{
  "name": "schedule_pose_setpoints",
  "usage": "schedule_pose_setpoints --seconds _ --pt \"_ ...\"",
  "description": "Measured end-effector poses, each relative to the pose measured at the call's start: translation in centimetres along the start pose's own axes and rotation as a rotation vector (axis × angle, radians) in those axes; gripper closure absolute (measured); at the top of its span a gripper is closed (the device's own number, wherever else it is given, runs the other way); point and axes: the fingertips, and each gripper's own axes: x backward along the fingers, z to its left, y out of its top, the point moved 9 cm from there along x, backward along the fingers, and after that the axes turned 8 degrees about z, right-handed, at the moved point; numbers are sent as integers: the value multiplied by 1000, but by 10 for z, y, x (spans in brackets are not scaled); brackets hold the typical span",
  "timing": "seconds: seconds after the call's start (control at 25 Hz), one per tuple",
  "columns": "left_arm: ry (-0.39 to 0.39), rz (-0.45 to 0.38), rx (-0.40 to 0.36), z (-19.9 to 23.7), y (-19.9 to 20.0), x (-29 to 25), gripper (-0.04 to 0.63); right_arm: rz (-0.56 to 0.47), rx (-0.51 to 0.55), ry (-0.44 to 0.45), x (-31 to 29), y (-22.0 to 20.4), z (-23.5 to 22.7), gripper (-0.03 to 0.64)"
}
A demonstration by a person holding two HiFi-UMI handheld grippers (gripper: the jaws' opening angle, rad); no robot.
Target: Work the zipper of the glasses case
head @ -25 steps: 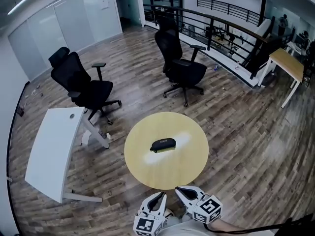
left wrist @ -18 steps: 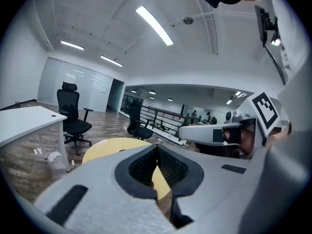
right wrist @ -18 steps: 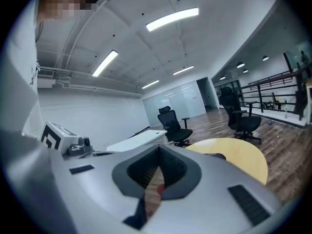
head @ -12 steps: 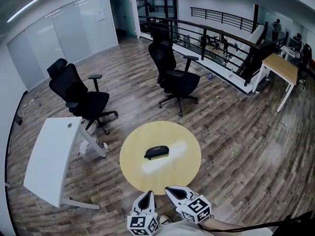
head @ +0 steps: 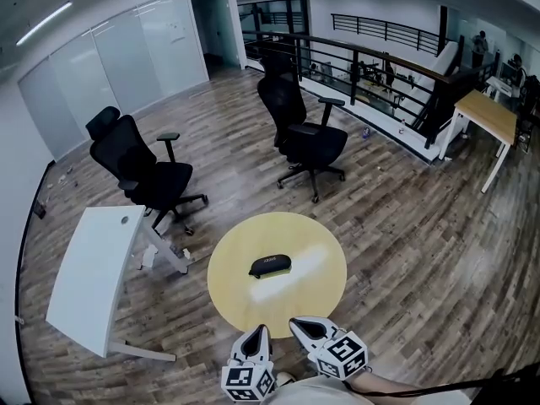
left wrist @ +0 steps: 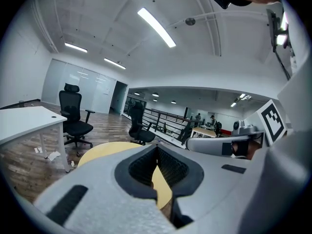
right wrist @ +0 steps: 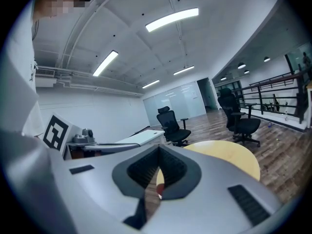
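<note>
A black glasses case (head: 271, 266) lies near the middle of the round yellow table (head: 245, 302). Both grippers are held close to my body at the table's near edge, well short of the case. The left gripper (head: 263, 330) points toward the table, its jaws shut with nothing between them. The right gripper (head: 297, 324) sits beside it, also shut and empty. In the left gripper view the jaws (left wrist: 157, 147) meet at the tips, with the table (left wrist: 105, 150) beyond. The right gripper view shows its jaws (right wrist: 158, 150) closed too. The case is hidden in both gripper views.
Two black office chairs (head: 139, 169) (head: 304, 129) stand beyond the table. A white desk (head: 89, 272) is at the left, a wooden desk (head: 489, 112) at the far right. A black railing (head: 380, 66) runs along the back. Wooden floor surrounds the table.
The head view has shifted slightly, so the table and case sit a little differently in frame. Both grippers stay shut near my body, at about the same spot.
</note>
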Motion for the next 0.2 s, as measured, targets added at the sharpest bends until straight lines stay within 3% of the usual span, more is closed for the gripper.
schedule_pose_setpoints --seconds 0.2 --pt "2 24 21 -7 0 -8 589 -2 4 5 7 2 -8 615"
